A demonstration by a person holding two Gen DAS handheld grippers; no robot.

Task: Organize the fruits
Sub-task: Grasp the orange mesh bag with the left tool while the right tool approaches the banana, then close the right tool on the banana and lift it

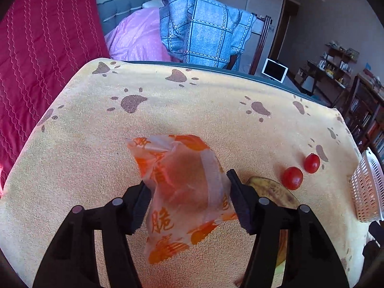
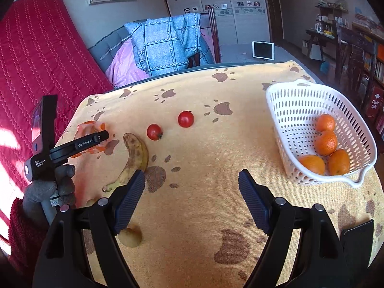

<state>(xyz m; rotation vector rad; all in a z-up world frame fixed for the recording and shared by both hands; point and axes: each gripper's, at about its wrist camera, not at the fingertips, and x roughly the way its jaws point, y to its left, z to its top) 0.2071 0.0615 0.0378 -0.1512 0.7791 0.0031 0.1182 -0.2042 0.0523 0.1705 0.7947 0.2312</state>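
Left gripper (image 1: 189,192): black fingers either side of an orange-printed plastic wrapper (image 1: 182,192), pads pressing its flanks, pinching it just above the cloth.
Wrapper: translucent, crinkled, bulging around something orange inside, likely a wrapped fruit; content not clear.
Handling of wrapper: probably light, soft and slippery; film apt to slide or crumple under the pads, so best held across the full bulge, not by a loose corner.
Left hand (image 2: 51,189): grey-gloved, fist closed round the gripper handle, seen at the left table edge in the right wrist view; tool angled downward toward the wrapper.
Right gripper (image 2: 192,192): jaws spread wide, nothing between them, pointing down over bare cloth in the near middle of the table.
Banana (image 2: 134,158): overripe, brown-spotted, lying curved just beyond the right gripper's left finger; soft and easily bruised, better taken mid-body with light pressure.
Cherry tomatoes: one (image 2: 154,132) just past the banana tip, another (image 2: 185,119) a little further; small, round, smooth, likely to roll or squirt from a hard squeeze.
White basket (image 2: 288,96): perforated plastic, at the right side of the table, holding four mandarins (image 2: 326,143) against its far wall.
Tablecloth (image 2: 204,158): yellow towelling with brown paw prints, covering the table.
Beyond: chair draped in blue checked fabric (image 2: 165,45), red quilted cover at left.
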